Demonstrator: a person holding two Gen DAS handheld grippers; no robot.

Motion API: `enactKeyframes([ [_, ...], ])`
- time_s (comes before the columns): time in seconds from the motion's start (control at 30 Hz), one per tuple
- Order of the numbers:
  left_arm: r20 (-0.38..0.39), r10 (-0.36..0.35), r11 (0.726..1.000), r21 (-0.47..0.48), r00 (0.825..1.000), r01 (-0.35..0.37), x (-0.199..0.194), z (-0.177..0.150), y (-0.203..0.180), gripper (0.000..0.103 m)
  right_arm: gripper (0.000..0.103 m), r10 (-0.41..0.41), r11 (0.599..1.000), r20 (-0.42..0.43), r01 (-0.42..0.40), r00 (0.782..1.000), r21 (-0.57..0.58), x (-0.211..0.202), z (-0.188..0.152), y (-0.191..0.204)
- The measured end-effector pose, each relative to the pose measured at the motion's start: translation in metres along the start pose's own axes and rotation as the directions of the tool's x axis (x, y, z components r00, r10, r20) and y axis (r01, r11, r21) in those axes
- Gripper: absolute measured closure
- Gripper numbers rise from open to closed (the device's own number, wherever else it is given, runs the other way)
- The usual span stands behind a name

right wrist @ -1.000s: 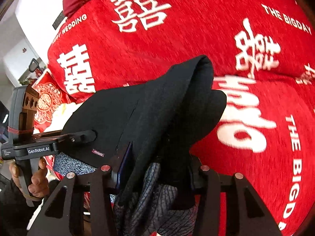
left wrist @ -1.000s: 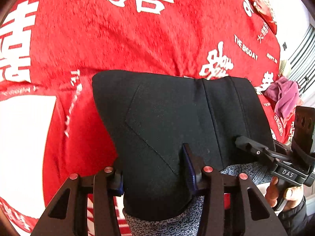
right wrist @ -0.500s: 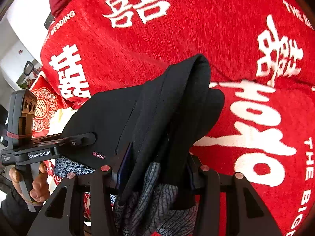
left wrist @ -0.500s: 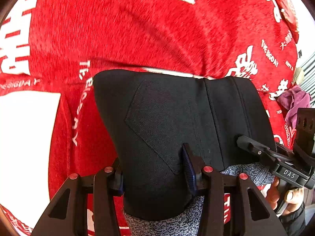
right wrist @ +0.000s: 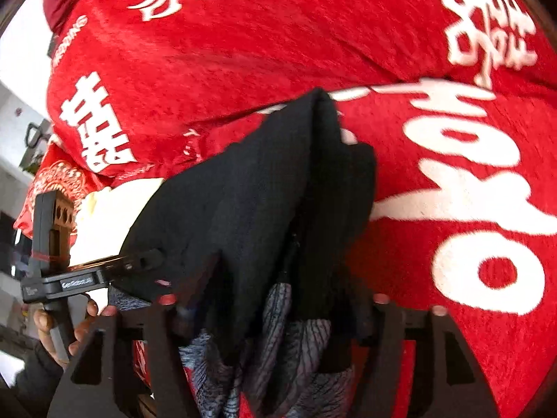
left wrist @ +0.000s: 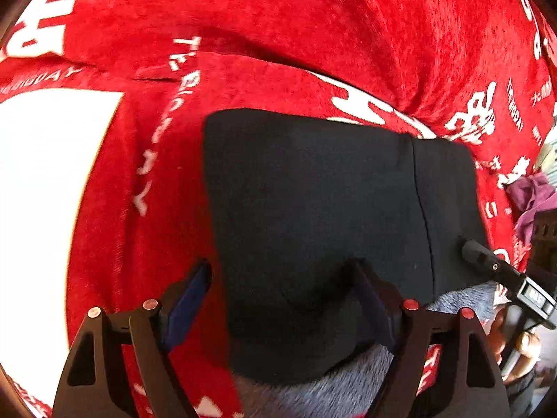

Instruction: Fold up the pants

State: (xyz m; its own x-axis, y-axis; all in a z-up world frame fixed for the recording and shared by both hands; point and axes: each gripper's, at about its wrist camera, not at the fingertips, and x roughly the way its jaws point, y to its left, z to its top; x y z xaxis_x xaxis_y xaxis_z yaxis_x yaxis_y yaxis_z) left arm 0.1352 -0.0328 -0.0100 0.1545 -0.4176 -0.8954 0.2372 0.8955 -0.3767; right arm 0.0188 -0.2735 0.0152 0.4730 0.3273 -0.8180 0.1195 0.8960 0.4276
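The black pants (left wrist: 313,209), folded, with a grey patterned lining (left wrist: 313,393) showing at the near edge, lie on the red blanket (left wrist: 313,35). My left gripper (left wrist: 278,278) straddles their near left corner and its jaws are opening. Its left pad (left wrist: 189,292) stands clear over the blanket, and the right finger (left wrist: 369,289) rests over the cloth. In the right wrist view the pants (right wrist: 261,191) bunch up between the fingers of my right gripper (right wrist: 278,289), whose jaws are also opening; the cloth hides most of the pads. The right gripper's tip (left wrist: 484,261) shows at the pants' right edge.
The red blanket with white characters covers the whole bed. A white patch (left wrist: 41,191) lies to the left, a purple cloth (left wrist: 532,198) at the far right. A red patterned cushion (right wrist: 59,181) sits at the left. A person's hands (left wrist: 515,341) (right wrist: 52,331) hold the gripper handles.
Both grippers have sunk toward the bed and the pants have come down onto the blanket. Both pairs of jaws have spread wider; the left pad has come off the cloth.
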Motion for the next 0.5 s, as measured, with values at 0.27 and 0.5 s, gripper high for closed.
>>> enactKeyframes([
  [0.27,0.169,-0.046,0.999,0.003,0.985,0.046,-0.070,-0.025,-0.010,0.020,0.021,-0.005,0.995,0.233,0.027,0.972,-0.092,-0.076,-0.028,0.021],
  [0.5,0.130,-0.034,0.970,0.242,0.991,0.002,-0.040,-0.052,-0.088,0.020,0.020,0.031,0.936,0.141,0.021,0.990,-0.350,-0.050,-0.058,0.072],
])
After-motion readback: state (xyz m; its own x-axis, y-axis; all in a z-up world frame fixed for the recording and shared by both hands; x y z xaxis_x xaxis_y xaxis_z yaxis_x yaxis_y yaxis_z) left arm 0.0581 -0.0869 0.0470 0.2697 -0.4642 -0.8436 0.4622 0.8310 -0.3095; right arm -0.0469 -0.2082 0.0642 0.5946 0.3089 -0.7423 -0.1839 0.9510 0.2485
